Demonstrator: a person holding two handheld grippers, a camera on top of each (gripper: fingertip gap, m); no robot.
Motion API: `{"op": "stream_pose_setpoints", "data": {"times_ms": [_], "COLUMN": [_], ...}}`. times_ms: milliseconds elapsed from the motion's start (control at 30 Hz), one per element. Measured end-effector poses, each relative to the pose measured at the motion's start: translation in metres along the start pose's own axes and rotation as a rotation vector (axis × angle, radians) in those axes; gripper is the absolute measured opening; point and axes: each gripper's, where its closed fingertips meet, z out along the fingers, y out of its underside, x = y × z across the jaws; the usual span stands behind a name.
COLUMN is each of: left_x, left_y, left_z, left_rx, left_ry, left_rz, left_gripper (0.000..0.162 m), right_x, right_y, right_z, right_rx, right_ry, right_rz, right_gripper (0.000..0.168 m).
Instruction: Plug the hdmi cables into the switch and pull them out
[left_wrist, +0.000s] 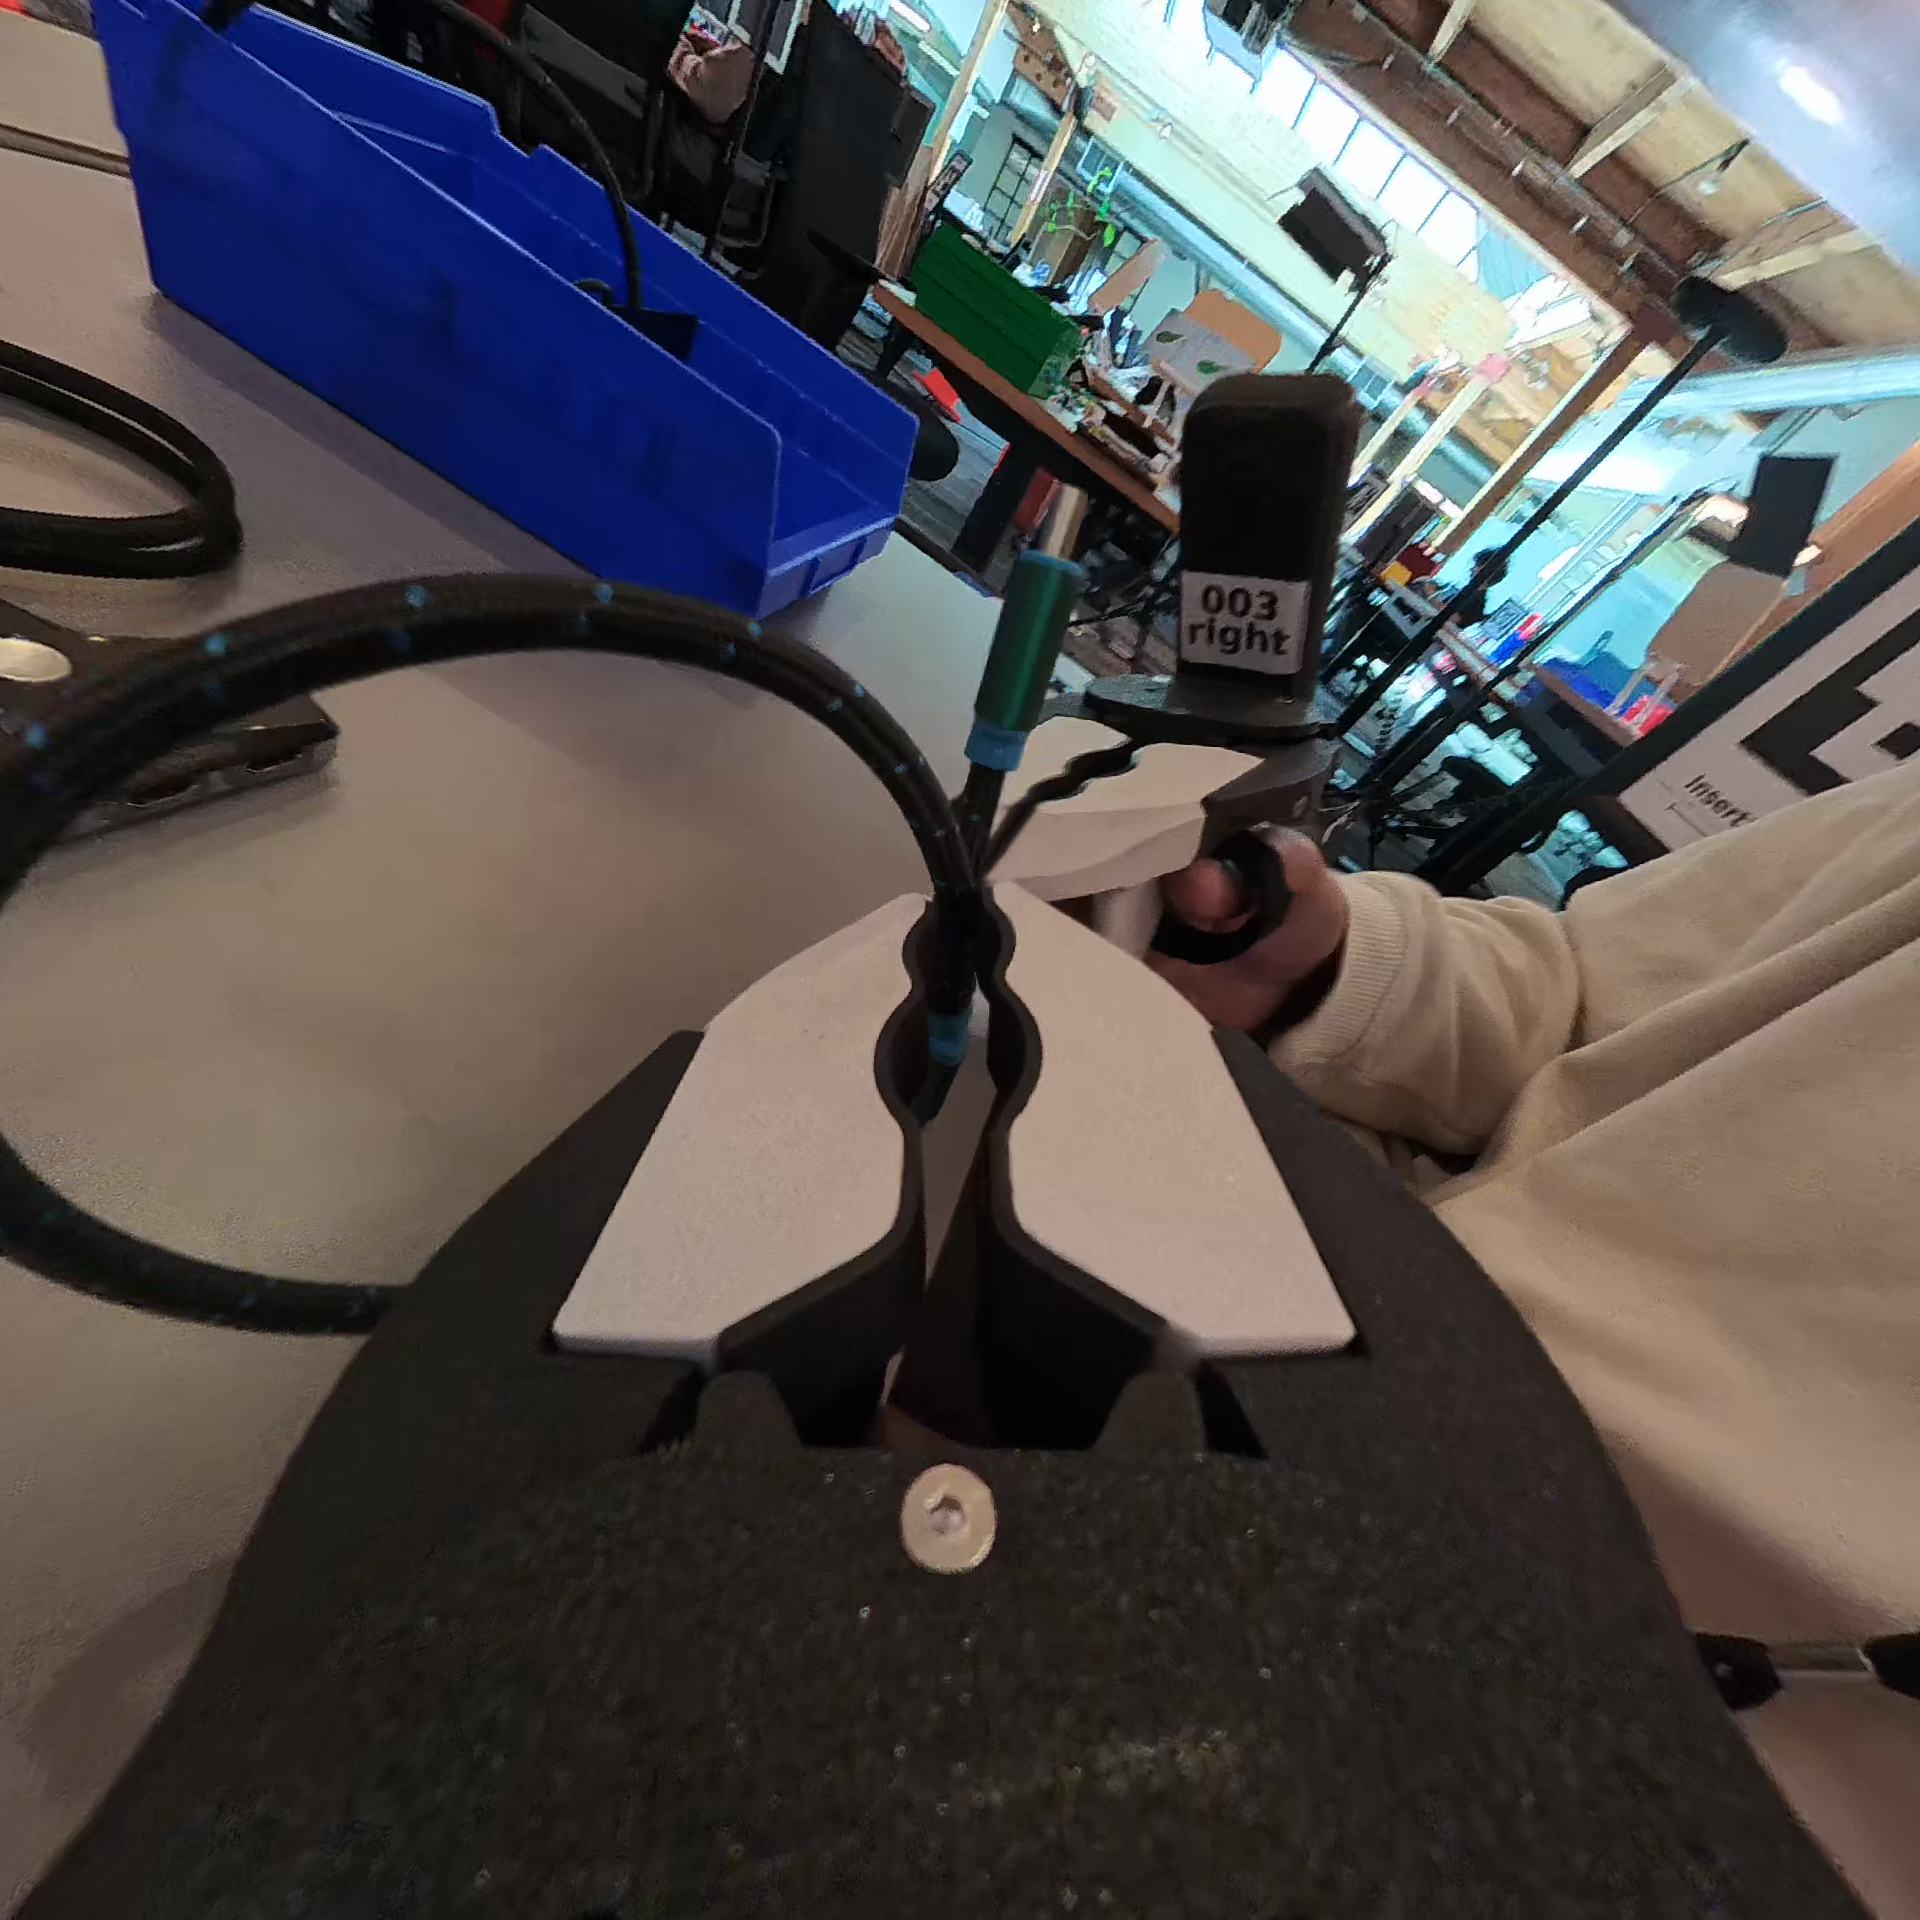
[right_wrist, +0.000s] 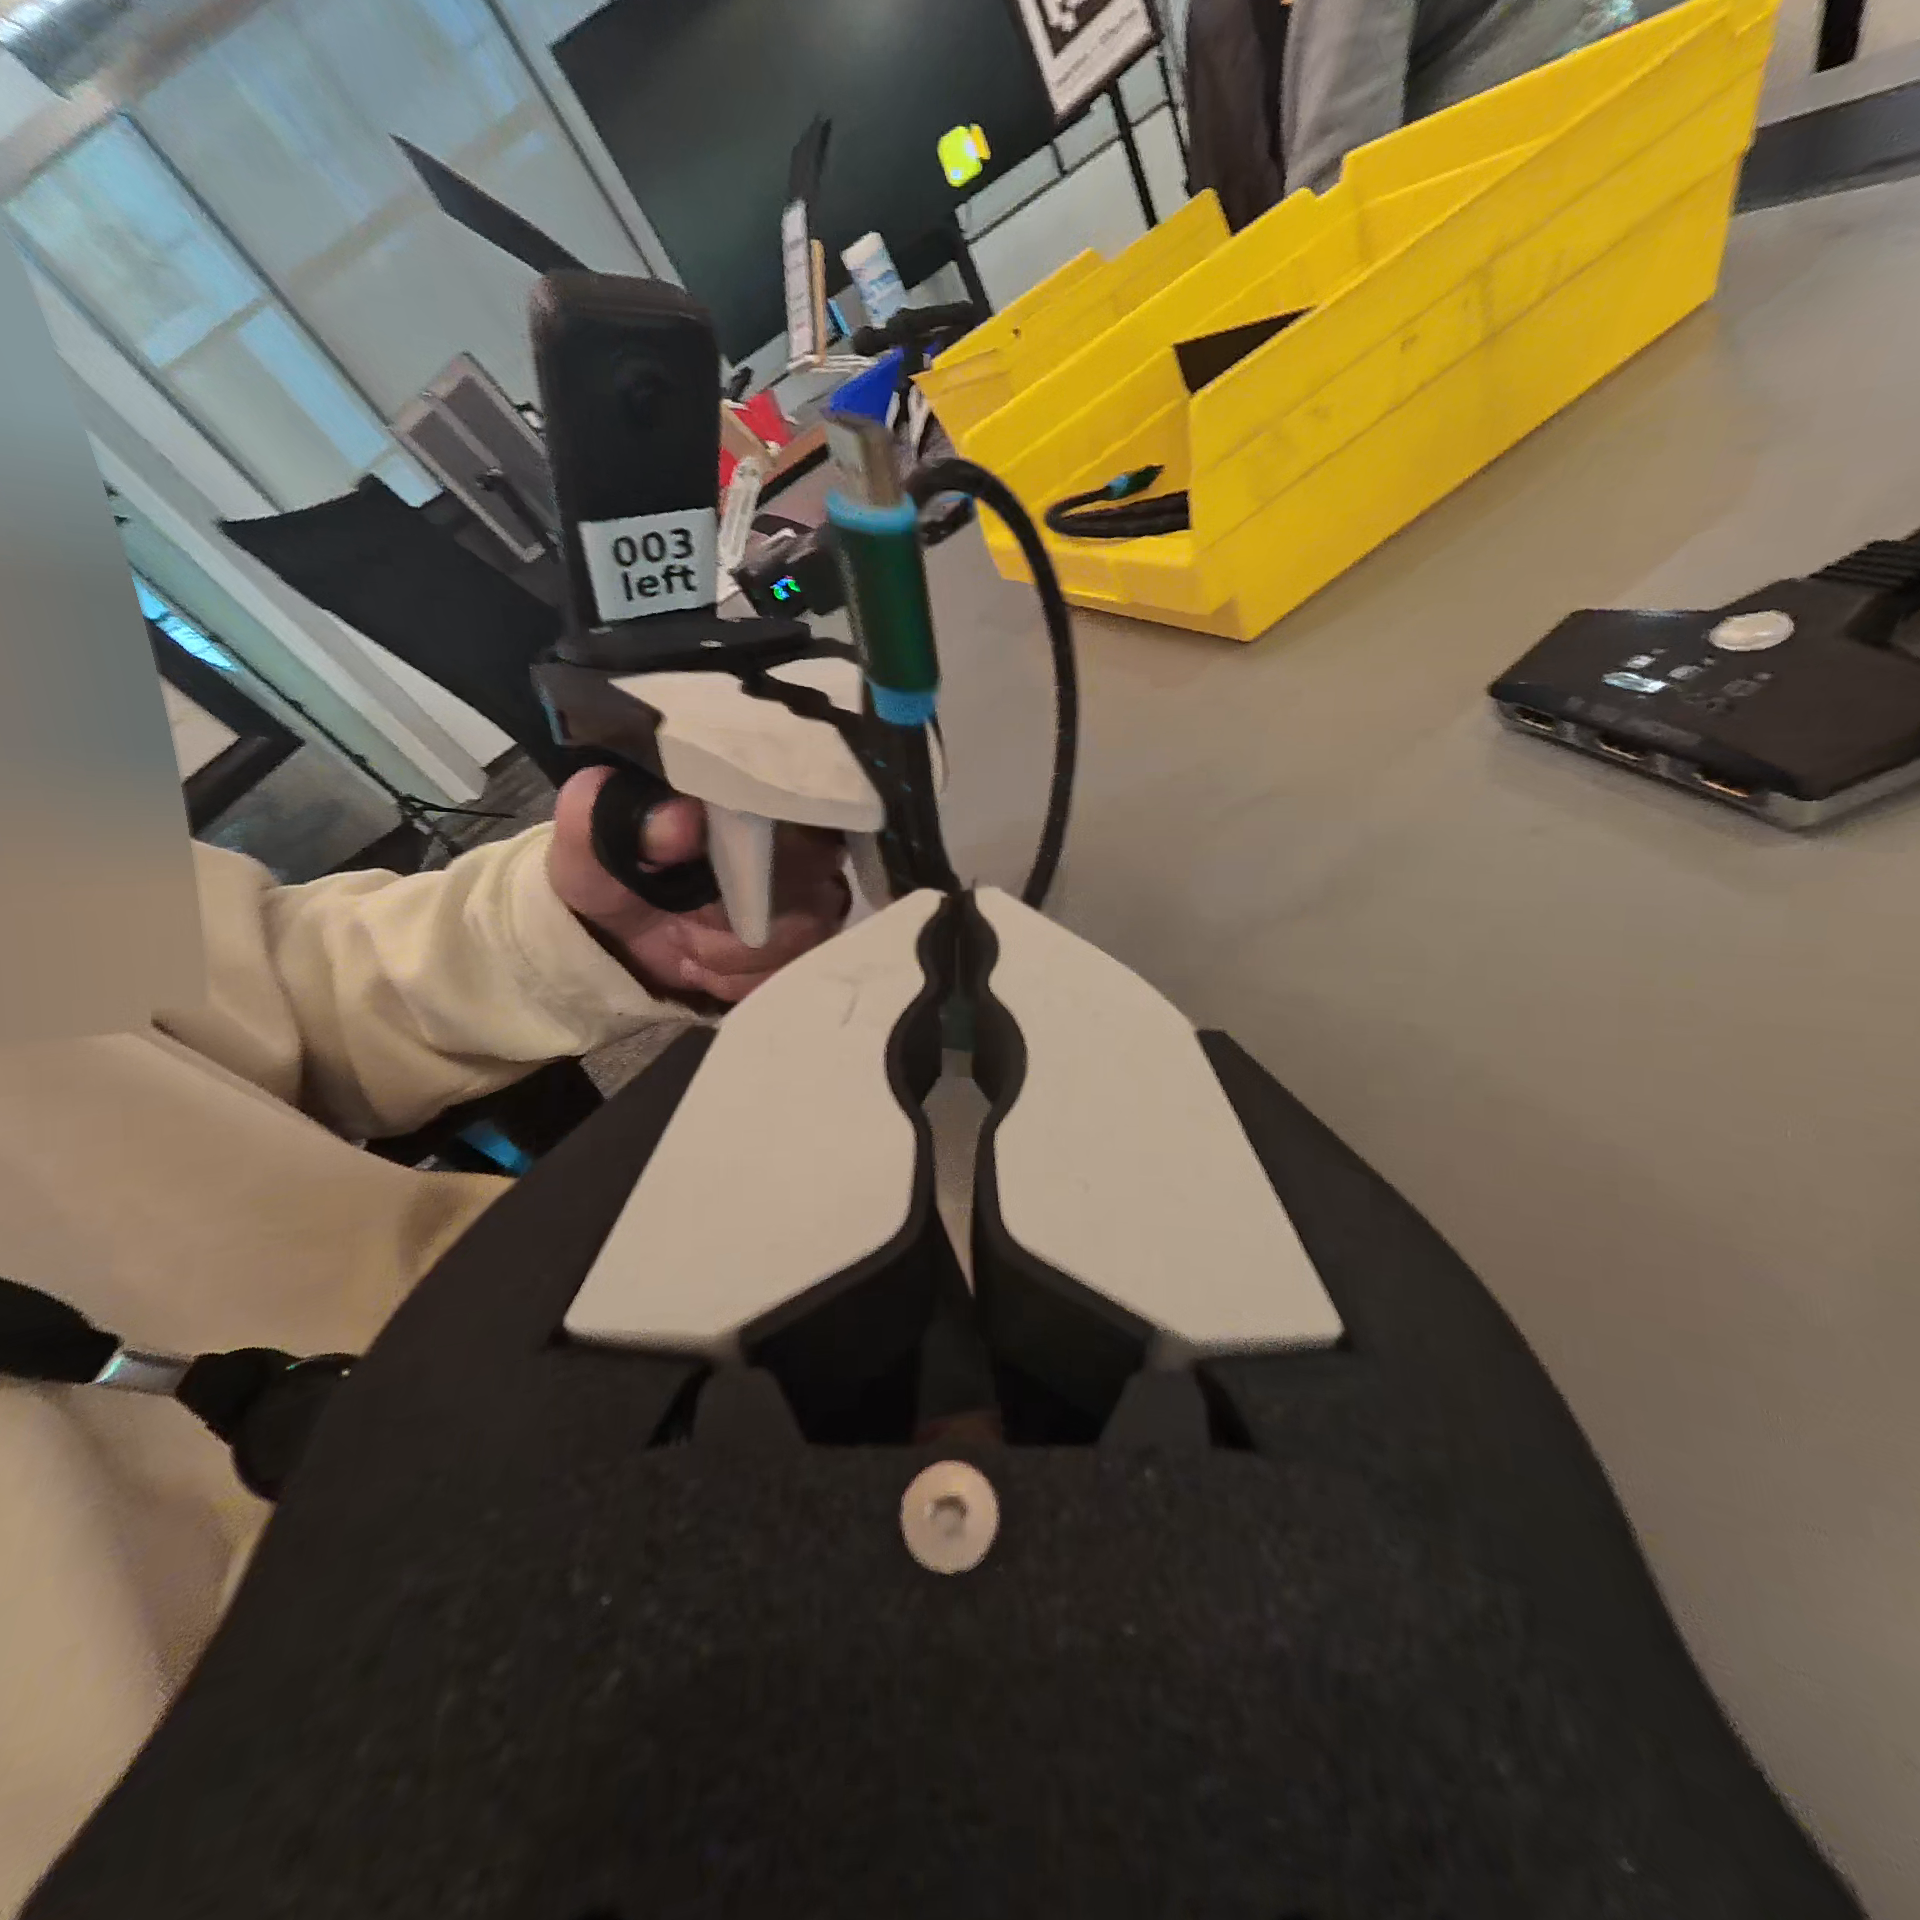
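Both fingers (left_wrist: 914, 1013) of the left gripper (left_wrist: 971, 914) pinch a black braided cable (left_wrist: 582, 608), and the right gripper (right_wrist: 961, 909) pinches the same cable too. Going from big to small: the grey desk (right_wrist: 1455, 1039) holds a blue bin (left_wrist: 499, 343) at 11 o'clock in the left view. A yellow bin (right_wrist: 1351, 353) sits at 1 o'clock in the right view. The black switch (right_wrist: 1725, 717) lies flat at 3 o'clock, well apart from the cable. The green plug (right_wrist: 888, 603) points up at 12 o'clock.
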Motion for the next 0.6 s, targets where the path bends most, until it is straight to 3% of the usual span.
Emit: {"op": "stream_pose_setpoints", "data": {"times_ms": [133, 233, 333, 567, 600], "left_x": [0.004, 0.014, -0.004, -0.001, -0.002], "left_y": [-0.003, -0.023, -0.020, -0.016, -0.014], "left_z": [-0.001, -0.011, -0.014, -0.011, -0.010], "left_rx": [0.023, 0.140, 0.124, 0.103, 0.090], "left_ry": [0.067, 0.182, 0.091, 0.107, 0.110], "left_rz": [-0.078, -0.169, -0.161, -0.176, -0.184], "left_gripper": [0.005, 0.005, 0.005, 0.004, 0.005], "right_x": [0.004, 0.009, -0.016, -0.013, -0.013], "right_y": [0.009, 0.034, 0.035, 0.004, 0.002], "right_z": [0.003, 0.008, 0.013, 0.002, 0.000], "right_rx": [-0.042, -0.161, -0.150, -0.029, -0.037], "right_ry": [0.003, 0.028, -0.073, 0.127, 0.155], "right_rz": [0.044, 0.031, 0.018, -0.407, -0.489], "right_gripper": [0.000, 0.000, 0.000, 0.000, 0.008]}}
